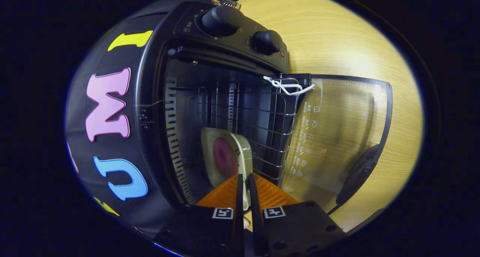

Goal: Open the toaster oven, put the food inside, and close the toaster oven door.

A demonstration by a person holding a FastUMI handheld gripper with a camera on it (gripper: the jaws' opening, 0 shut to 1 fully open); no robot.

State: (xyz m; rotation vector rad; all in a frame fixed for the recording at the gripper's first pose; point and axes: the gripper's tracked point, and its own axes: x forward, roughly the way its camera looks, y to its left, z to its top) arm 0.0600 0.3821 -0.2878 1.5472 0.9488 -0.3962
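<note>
The gripper point(244, 191) is pinching the rim of a plate point(240, 152) between both fingers, holding it on edge. The plate is carrying a reddish piece of food point(224, 158) and is sitting inside the open oven point(225, 80), against the rack point(258, 114). The glass door point(337, 137) is hanging open over the table point(337, 43).

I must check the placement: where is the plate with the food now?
In the gripper view, the plate stands on edge, its rim pinched between the closed jaws, inside the open toaster oven, beside the wire rack.
</note>
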